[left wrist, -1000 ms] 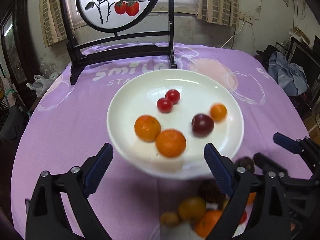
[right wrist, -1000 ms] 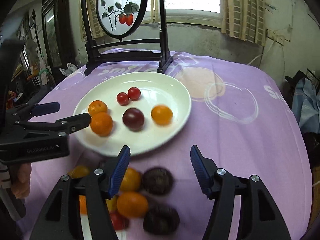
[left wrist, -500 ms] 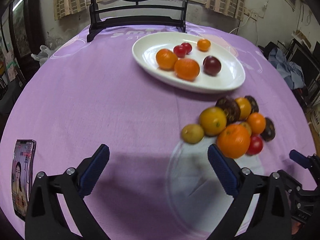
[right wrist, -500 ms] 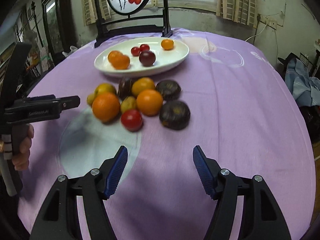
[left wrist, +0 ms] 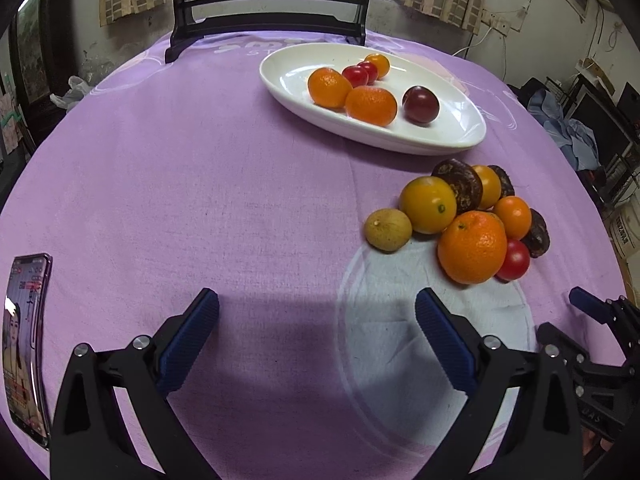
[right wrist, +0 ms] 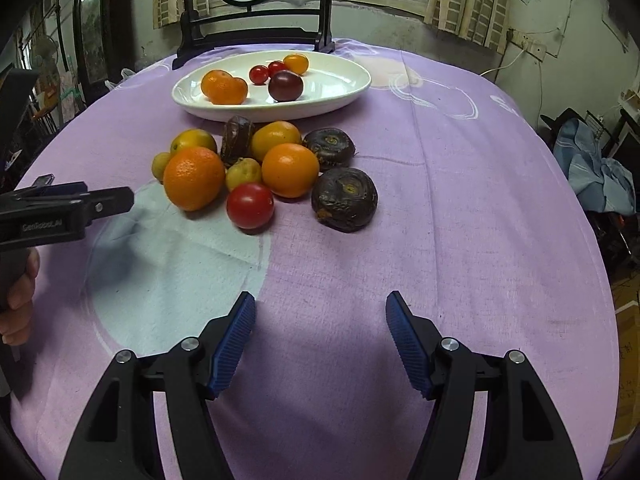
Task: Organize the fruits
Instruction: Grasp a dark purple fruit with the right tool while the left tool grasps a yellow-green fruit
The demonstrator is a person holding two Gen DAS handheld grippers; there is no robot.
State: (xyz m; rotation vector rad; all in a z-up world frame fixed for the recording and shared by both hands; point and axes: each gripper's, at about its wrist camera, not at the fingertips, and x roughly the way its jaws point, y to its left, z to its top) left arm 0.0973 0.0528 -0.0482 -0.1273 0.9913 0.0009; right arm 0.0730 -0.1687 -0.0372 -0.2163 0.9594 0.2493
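A white oval plate [left wrist: 440,145] [right wrist: 344,94] at the far side of the purple tablecloth holds two oranges, two cherry tomatoes, a small orange tomato and a dark plum [right wrist: 285,86]. In front of it lies a loose pile of fruit: a big orange [left wrist: 472,246] [right wrist: 194,178], a red tomato [right wrist: 250,205], yellow and orange fruits and dark wrinkled ones [right wrist: 344,200]. My left gripper [left wrist: 316,300] is open over bare cloth, left of and nearer than the pile. My right gripper [right wrist: 320,304] is open too, just short of the pile, with nothing between its fingers.
A phone [left wrist: 24,344] lies near the table's left edge. A black wooden stand with a round painted screen [right wrist: 256,36] is behind the plate. Clothes [right wrist: 600,176] hang off to the right. A person's hand [right wrist: 18,300] grips the left tool.
Both grippers drew back from the plate toward the table's near side, so the loose pile now lies ahead of them. Over the last half second they barely moved.
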